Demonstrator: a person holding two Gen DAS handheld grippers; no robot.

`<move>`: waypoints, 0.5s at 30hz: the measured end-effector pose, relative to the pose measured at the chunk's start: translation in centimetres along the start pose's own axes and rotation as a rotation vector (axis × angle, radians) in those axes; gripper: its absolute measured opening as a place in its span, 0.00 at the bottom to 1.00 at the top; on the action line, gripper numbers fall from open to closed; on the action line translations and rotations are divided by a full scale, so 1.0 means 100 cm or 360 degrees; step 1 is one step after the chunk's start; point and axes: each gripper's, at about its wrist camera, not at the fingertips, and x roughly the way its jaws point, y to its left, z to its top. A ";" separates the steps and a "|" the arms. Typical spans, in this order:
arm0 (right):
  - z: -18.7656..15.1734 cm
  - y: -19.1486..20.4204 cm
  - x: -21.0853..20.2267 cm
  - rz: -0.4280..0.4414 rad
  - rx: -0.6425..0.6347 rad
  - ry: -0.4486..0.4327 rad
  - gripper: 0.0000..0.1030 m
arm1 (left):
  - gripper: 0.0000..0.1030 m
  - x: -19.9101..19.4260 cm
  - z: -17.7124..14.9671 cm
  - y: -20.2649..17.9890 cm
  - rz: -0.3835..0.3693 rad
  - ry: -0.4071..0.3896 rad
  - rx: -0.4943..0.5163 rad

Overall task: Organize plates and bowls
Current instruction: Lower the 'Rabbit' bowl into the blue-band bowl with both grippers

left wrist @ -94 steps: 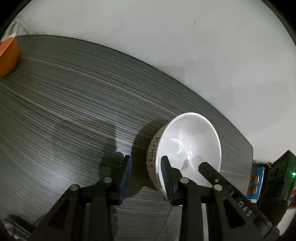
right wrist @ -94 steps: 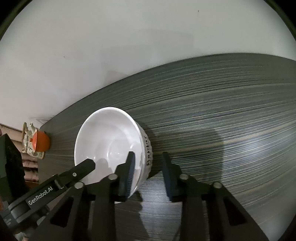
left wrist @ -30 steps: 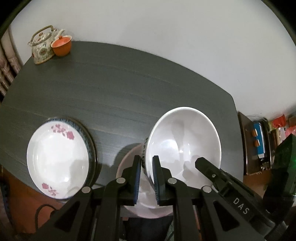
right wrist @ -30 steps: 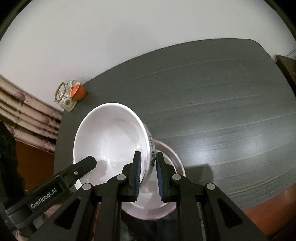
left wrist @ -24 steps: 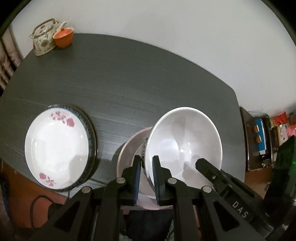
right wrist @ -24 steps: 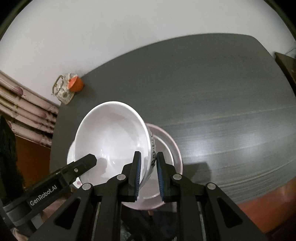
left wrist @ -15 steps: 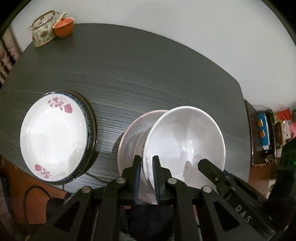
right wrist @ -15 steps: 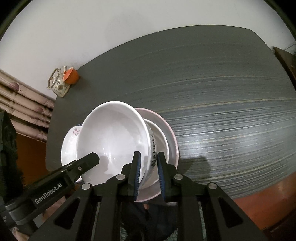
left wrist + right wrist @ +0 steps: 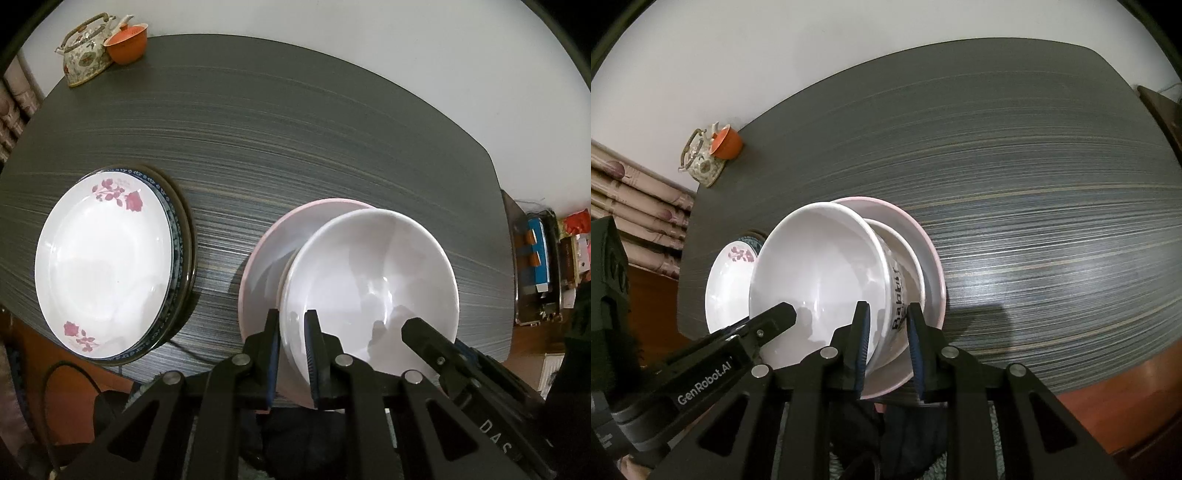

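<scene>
1. Presently, the glossy white ceramic bowl with black lettering on its outer wall (image 9: 369, 284) hangs over the wide pink-rimmed shallow plate (image 9: 266, 258) near the front edge of the dark wood-grain table (image 9: 295, 129). A second, smaller white bowl (image 9: 905, 251) appears to sit in that plate beneath it; whether the held bowl touches it cannot be told.
2. The left gripper (image 9: 291, 354) has its jaws nearly closed, pinching the bowl's rim on one side, one pad inside and one outside.
3. The right gripper (image 9: 884, 347) is likewise drawn in on the opposite rim, over the lettering.
4. Handling, as a judgement: the bowl looks rigid, brittle and fairly heavy, and its glaze looks slick. Thin rim pinches on two opposite sides suit it, provided both stay level; a tilt could let it slip or chip on the crockery below.
5. Shapes: the bowl has deep, flaring walls; the plates are broad and shallow.
6. To the left lies the white round plate with red rose prints (image 9: 107, 266), stacked on a blue-patterned plate (image 9: 179, 236).
7. At the far corner stand a floral ceramic teapot (image 9: 86, 55) and a small orange cup (image 9: 127, 42), touching.
</scene>
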 end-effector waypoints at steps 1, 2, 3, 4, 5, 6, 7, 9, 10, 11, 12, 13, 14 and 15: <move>0.000 0.000 0.000 -0.0002 -0.0007 -0.0003 0.20 | 0.13 0.001 0.001 0.000 0.0003 0.0001 -0.0001; 0.000 0.001 0.000 -0.0006 -0.0016 -0.0008 0.20 | 0.13 0.001 0.001 -0.001 0.0003 0.0000 -0.0001; 0.000 0.001 0.000 -0.0009 -0.0017 -0.0011 0.20 | 0.13 0.002 0.001 0.000 0.0005 0.0000 -0.0001; 0.000 0.001 0.000 -0.0009 -0.0011 -0.0010 0.20 | 0.13 0.002 0.001 -0.001 0.0009 0.0001 0.0001; 0.000 0.001 0.001 -0.0010 -0.0014 -0.0009 0.20 | 0.13 0.003 0.002 -0.002 0.0013 0.0000 -0.0001; 0.000 0.001 0.001 -0.0011 -0.0016 -0.0009 0.20 | 0.12 0.003 0.002 -0.002 0.0015 -0.0004 0.0001; 0.000 0.000 0.002 -0.0010 -0.0009 -0.0005 0.20 | 0.13 0.004 0.002 -0.003 0.0018 -0.0004 0.0006; 0.000 -0.001 0.003 -0.0010 -0.0006 -0.0002 0.21 | 0.13 0.007 0.001 -0.005 0.0021 0.0002 -0.0004; 0.000 -0.001 0.004 -0.0012 -0.0009 -0.0002 0.21 | 0.13 0.008 0.001 -0.006 0.0023 0.0004 -0.0004; -0.001 -0.002 0.005 -0.0011 -0.0002 0.0002 0.21 | 0.13 0.009 0.001 -0.005 0.0023 0.0009 -0.0006; -0.001 -0.002 0.005 -0.0009 0.0003 0.0006 0.21 | 0.12 0.009 0.001 -0.006 0.0025 0.0003 -0.0007; -0.001 -0.002 0.006 -0.0008 0.0003 0.0009 0.21 | 0.12 0.009 0.001 -0.006 0.0028 0.0003 -0.0003; -0.001 -0.003 0.007 -0.0007 0.0003 0.0011 0.21 | 0.13 0.009 0.001 -0.007 0.0029 0.0001 -0.0003; 0.000 -0.003 0.007 -0.0002 0.0003 0.0010 0.21 | 0.13 0.010 0.000 -0.006 0.0031 -0.0001 -0.0005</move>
